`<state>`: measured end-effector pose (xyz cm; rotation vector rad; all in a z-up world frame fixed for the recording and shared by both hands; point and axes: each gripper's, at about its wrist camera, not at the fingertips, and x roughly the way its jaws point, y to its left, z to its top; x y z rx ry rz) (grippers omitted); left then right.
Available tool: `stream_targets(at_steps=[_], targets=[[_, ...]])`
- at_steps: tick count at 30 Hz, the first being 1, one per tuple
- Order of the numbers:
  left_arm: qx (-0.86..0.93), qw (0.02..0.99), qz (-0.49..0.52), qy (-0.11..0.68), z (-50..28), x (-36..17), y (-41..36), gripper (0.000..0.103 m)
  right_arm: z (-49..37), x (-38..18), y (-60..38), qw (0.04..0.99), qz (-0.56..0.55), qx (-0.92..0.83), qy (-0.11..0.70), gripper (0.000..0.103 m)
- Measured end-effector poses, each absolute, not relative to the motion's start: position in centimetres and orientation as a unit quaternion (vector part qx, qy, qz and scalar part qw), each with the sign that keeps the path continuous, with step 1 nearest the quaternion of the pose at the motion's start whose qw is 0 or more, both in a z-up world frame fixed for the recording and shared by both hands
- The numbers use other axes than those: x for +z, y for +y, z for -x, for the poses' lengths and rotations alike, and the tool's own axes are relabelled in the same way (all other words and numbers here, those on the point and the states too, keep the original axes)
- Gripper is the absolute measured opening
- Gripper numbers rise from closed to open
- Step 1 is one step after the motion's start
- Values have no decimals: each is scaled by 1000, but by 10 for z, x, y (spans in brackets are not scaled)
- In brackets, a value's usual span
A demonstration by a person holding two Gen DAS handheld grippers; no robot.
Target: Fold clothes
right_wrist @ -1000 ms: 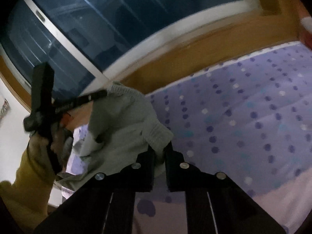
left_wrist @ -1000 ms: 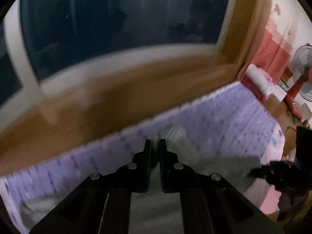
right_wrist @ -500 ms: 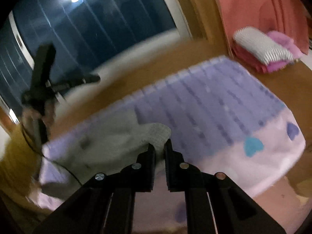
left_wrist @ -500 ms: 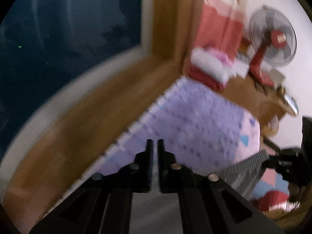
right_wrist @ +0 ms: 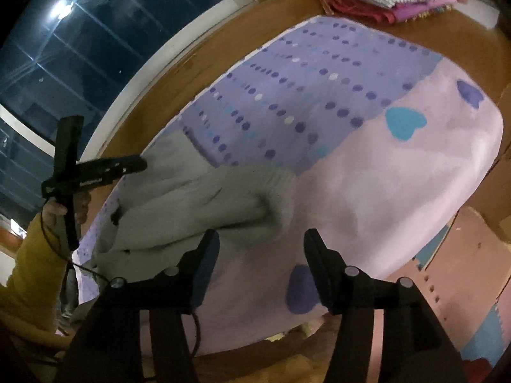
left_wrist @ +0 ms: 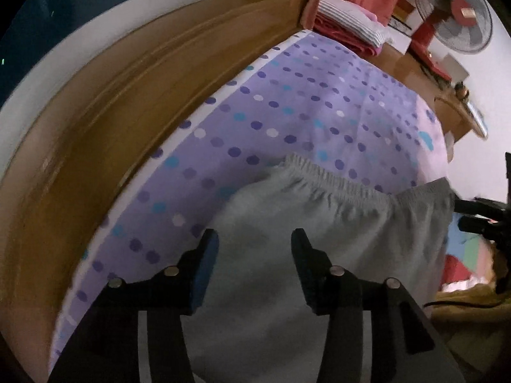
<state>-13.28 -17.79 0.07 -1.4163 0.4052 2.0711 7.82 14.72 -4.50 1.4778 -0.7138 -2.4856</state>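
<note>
With jaws apart on both the left gripper [left_wrist: 254, 249] and right gripper [right_wrist: 260, 249], the grey garment [left_wrist: 319, 239] lay spread on the bed [left_wrist: 319, 111] just ahead of them, seemingly released flat for folding.

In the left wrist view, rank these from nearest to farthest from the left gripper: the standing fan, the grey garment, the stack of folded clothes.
1. Grey garment: directly under and ahead of the open left gripper, on the dotted sheet.
2. Stack of folded clothes: beyond the sheet's far end, upper right.
3. Standing fan: right of the stack and behind it, by the wall.
</note>
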Motion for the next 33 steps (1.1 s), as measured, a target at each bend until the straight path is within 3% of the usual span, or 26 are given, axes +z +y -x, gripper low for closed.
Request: stream_targets(at_steps=[8,13,14,15,16,17,19,26,33], targets=[[742,321,552,205,159,-26,-155,51,-74,-65,112,74,-503,-829,-232,56],[741,334,549,192,153,-34,-152,54,-62,-70,95,65,-491,-841,-217,56],[745,333,546,187,151,-33,-153,35,-60,-70,93,61,-487,-845,-213,56],[750,329,544,184,149,-31,-155,8,-59,-69,91,60,-482,-849,-210,56],[754,325,541,180,148,-29,-157,5,-59,-68,89,64,-477,-852,-206,53],[762,320,534,179,148,-23,-157,5,-59,-68,88,67,-471,-856,-203,33],[778,308,517,179,151,-8,-156,5,-59,-64,88,74,-464,-859,-202,8],[833,270,445,188,183,59,-143,3,-63,-5,101,123,-380,-883,-246,5],[850,308,381,194,235,104,-54,3,-64,47,162,61,-301,-922,-238,5]])
